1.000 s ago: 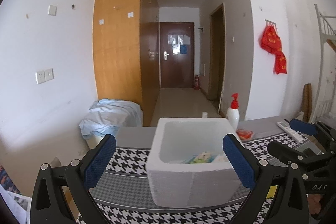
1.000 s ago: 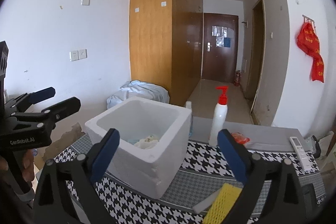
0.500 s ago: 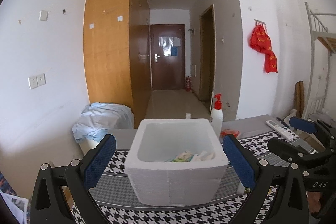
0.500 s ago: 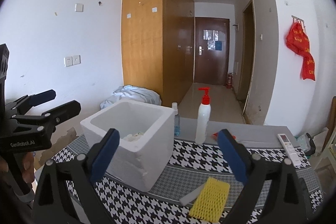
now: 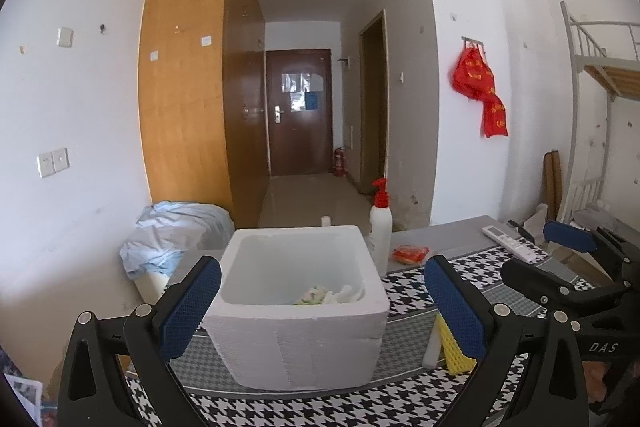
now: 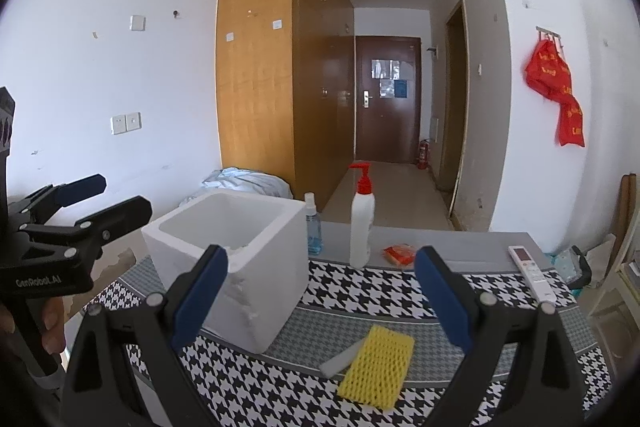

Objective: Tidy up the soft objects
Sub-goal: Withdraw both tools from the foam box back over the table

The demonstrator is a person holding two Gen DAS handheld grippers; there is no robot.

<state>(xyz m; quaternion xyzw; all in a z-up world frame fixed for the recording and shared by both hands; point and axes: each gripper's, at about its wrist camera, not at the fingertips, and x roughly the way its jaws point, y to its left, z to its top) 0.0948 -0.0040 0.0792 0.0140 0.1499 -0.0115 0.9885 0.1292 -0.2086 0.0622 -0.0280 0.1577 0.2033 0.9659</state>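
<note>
Holding both claws above the houndstooth cloth (image 6: 360, 291), I list what lies before them.

Left claw (image 5: 322, 307): jaws spread wide, nothing between the blue pads (image 5: 192, 303). White foam box (image 5: 300, 303) at 12 o'clock, just beyond the tips. Soft items (image 5: 324, 293) lie heaped in the box's near right corner; I cannot tell what each one is.

Right claw (image 6: 320, 299): jaws spread wide, holding nothing. Yellow mesh sponge (image 6: 378, 367) at 6 o'clock of that view's centre, flat on the cloth between the fingers, touching neither pad. White strip (image 6: 340, 359) tucked under its left edge. From the left claw the same sponge shows at 4 o'clock, just beside the box's right wall.

Foam box from the right claw: at 9 o'clock, near the left finger.

Other stock, at the table's far edge: white pump bottle (image 6: 361, 223) with red top, at 12 o'clock; small blue spray bottle (image 6: 313, 227) just to its left, beside the box; orange packet (image 6: 400, 253) at 1 o'clock; white remote (image 6: 530, 269) at 3 o'clock.
</note>
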